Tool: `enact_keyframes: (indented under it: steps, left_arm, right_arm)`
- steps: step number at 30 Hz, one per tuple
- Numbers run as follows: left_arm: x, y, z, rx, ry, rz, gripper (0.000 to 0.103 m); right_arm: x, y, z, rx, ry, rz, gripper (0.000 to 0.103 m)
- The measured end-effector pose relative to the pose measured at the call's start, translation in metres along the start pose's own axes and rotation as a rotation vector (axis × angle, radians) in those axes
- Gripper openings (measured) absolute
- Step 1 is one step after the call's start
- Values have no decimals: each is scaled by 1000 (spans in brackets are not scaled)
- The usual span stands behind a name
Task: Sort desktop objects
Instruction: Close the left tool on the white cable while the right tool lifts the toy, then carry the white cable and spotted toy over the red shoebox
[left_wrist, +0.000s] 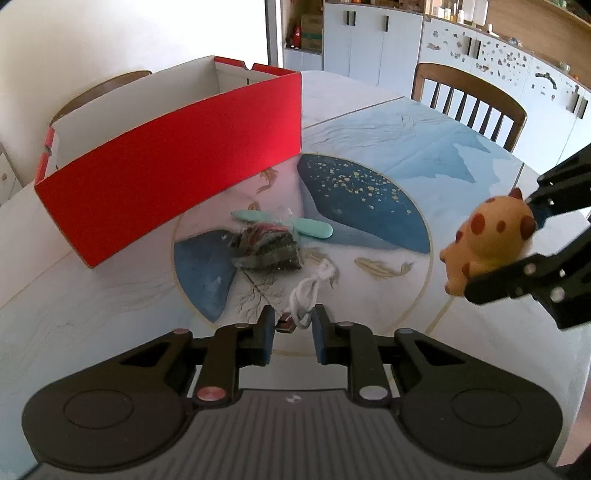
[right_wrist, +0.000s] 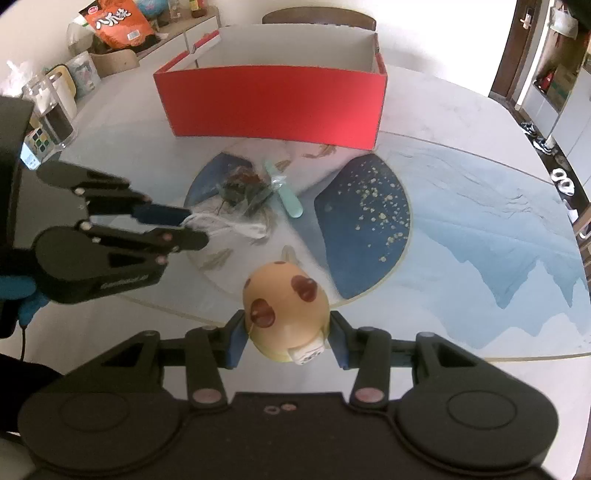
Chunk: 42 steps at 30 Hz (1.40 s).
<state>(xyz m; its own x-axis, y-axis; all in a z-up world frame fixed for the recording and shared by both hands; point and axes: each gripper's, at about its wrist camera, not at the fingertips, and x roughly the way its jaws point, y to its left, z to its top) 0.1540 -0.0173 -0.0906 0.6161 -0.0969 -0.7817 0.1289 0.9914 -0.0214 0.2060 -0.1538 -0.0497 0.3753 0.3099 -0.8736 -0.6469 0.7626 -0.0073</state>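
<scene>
My right gripper is shut on a yellow spotted toy animal, held above the table; it also shows in the left wrist view. My left gripper has its fingers around the end of a white cable with a small plug between the jaws; the cable also shows in the right wrist view. A clear bag of dark items and a mint green stick lie on the table centre. An open red box stands behind them.
A wooden chair stands at the far table edge. Jars and a puzzle cube sit at the table's left in the right wrist view. White cabinets line the far wall.
</scene>
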Motion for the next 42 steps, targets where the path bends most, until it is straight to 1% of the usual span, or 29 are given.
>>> enact_keyframes:
  steps: [5,11,14,17,19,23,28,30,31,33,37,42]
  left_arm:
    - [-4,0,-4,-7,18,2,18]
    - [10,-2,-15,7,72,-16,18]
    - [11,-5,-18,17,60,-34,18]
    - [13,-7,-15,28,51,-24,19]
    - [15,-8,-13,33,47,-14,21]
    - [18,-11,-9,51,40,-13,22]
    - [20,-9,-7,27,42,-23,21]
    - [19,-8,-8,18,40,-13,21]
    - [18,-8,-9,12,39,-15,17]
    - [16,-7,-10,4,36,-15,17]
    - [10,-5,-10,-11,22,-29,16]
    - [-3,0,-2,-42,-17,-39,16]
  right_arm:
    - [-3,-3,3,6,-12,5,45]
    - [1,-8,3,11,-4,10,45]
    - [2,-8,1,12,3,14,45]
    - [3,-10,1,14,8,18,45]
    - [4,-10,1,14,12,20,45]
    - [5,-10,-1,14,16,24,45]
    - [6,-11,-3,16,21,24,45]
    - [5,-11,-3,17,21,23,45]
    - [5,-11,-3,17,19,23,45]
    - [4,-11,-3,17,17,21,45]
    - [3,-11,-1,15,9,20,45]
    - [0,-10,4,13,-3,23,45]
